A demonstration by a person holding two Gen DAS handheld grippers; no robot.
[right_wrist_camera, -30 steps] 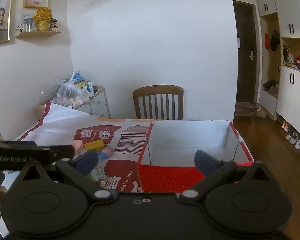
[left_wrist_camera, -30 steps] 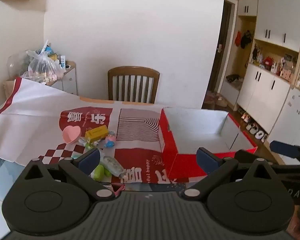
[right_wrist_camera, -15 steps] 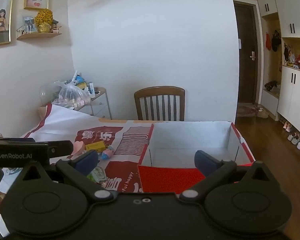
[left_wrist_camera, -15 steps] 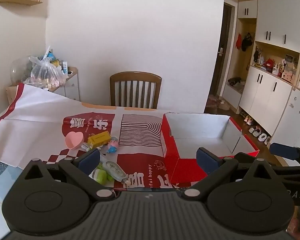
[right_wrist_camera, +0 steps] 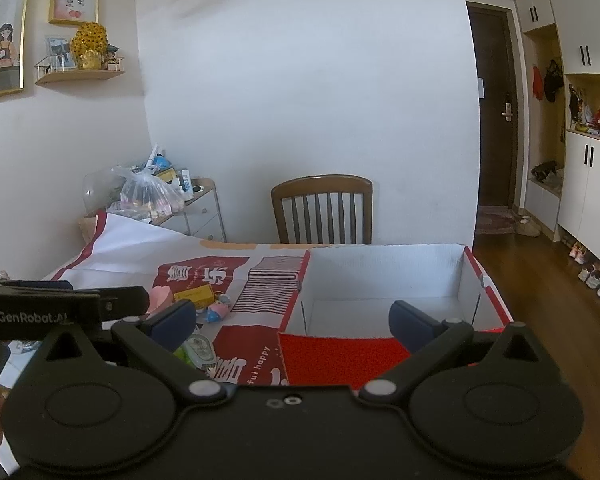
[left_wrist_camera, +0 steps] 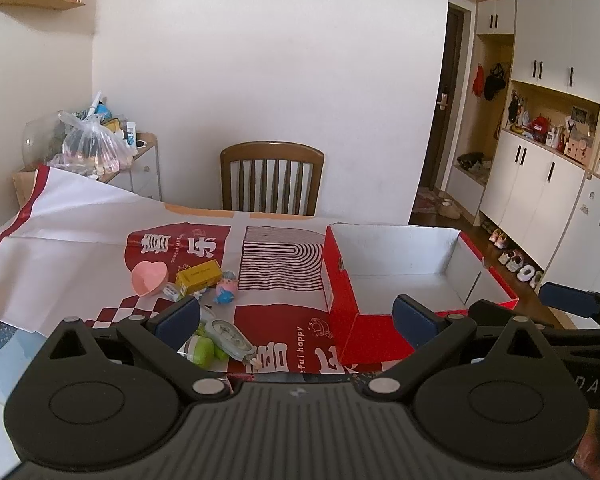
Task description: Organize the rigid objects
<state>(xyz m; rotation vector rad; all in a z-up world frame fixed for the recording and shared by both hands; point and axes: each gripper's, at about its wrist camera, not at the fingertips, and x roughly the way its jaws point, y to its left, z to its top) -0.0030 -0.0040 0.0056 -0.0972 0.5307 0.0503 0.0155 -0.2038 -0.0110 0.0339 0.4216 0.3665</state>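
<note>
Both the left gripper (left_wrist_camera: 296, 316) and the right gripper (right_wrist_camera: 292, 318) hang with jaws apart and empty above the desk (left_wrist_camera: 4, 354). The small items, a pink heart dish (left_wrist_camera: 150, 278), yellow box (left_wrist_camera: 199, 274) and green piece (left_wrist_camera: 202, 350), cluster ahead of the left jaws' left finger. The red box (left_wrist_camera: 342, 308), still empty, sits ahead of the right jaws. The risk, I judge, is a wide jaw knocking neighbours in that tight cluster, or clipping the box's near wall on the carry across.

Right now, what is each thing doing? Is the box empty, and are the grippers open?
Red box: open on top, empty inside.
Left gripper: open, holding nothing.
Right gripper: open, holding nothing.
Pink heart dish: lying on the paper, outside the box.
Yellow box: lying beside the dish.
Chair: empty, behind the table.
</note>
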